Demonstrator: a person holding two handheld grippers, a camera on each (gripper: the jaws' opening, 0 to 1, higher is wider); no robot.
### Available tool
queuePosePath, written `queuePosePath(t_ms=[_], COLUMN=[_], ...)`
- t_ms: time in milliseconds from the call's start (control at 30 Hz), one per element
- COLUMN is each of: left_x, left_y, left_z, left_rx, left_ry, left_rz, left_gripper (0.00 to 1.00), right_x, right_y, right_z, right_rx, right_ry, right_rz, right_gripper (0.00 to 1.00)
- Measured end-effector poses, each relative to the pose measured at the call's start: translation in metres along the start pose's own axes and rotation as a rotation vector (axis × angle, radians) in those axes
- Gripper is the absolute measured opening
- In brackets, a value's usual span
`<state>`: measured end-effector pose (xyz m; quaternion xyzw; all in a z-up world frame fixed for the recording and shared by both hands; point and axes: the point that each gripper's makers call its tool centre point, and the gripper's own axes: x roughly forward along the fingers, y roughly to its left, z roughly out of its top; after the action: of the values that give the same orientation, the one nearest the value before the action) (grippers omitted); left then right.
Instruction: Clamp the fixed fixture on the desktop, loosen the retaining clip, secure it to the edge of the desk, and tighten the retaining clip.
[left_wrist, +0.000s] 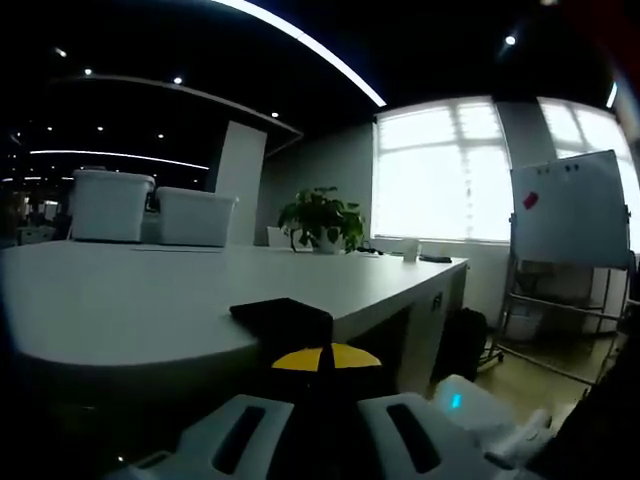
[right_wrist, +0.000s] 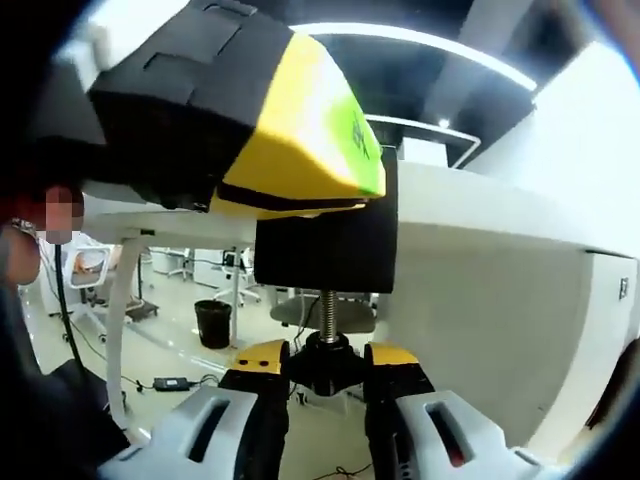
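Gripping the clamp's screw knob (right_wrist: 327, 368) under the worktop (right_wrist: 480, 250) edge with right gripper (right_wrist: 327, 385); left gripper (left_wrist: 325, 425) narrowed on the black fixture (left_wrist: 285, 318) atop the edge. Risks slipping off the knob, leaving the clamp loose and tilting.

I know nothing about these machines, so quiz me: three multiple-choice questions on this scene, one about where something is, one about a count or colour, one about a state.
1. Where is the potted plant?
A. on the floor
B. on the white desk
C. on the whiteboard

2. How many white storage bins stand at the desk's far end?
A. two
B. four
C. none

3. What is the right claw doing?
A. hanging open in the air
B. closed on the clamp screw's knob under the desk edge
C. holding a cup

Answers: 1 B, the plant stands on the desktop near the window. 2 A, two bins sit side by side. 3 B, its yellow-tipped fingers press the knob from both sides.
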<state>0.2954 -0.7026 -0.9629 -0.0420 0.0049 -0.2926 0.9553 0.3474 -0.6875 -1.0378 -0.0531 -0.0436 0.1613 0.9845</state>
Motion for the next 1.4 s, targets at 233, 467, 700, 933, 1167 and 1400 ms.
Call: queuePosePath(t_ms=[233,467,700,933,1167,1400], left_x=[0.0,0.0,-0.001,-0.001,-0.001,0.001], left_y=[0.0,0.0,0.001,0.001,0.001,-0.001], left_z=[0.0,0.001,-0.001,-0.003,-0.002,-0.003], left_rx=[0.001,0.006,0.02,0.023,0.023,0.012], left_ry=[0.003,0.011,0.025,0.032,0.031,0.026], left_rz=[-0.003,-0.002,0.007,0.007,0.007,0.004], left_gripper=[0.01,0.01,0.01,0.01,0.01,0.01], right_x=[0.0,-0.001,-0.004,-0.007,-0.009,-0.013], right_y=[0.009,0.019,0.024,0.028,0.03,0.0], right_z=[0.001,0.001,0.002,0.002,0.003,0.004], right_rx=[-0.005,-0.012,-0.033,-0.026,-0.025,0.068], right_ry=[-0.024,-0.025,-0.015,-0.019,-0.005,0.016], right_rz=[0.252,0.55,0.74,0.806,0.802,0.585], right_gripper=[0.27,0.27,0.27,0.27,0.28,0.37])
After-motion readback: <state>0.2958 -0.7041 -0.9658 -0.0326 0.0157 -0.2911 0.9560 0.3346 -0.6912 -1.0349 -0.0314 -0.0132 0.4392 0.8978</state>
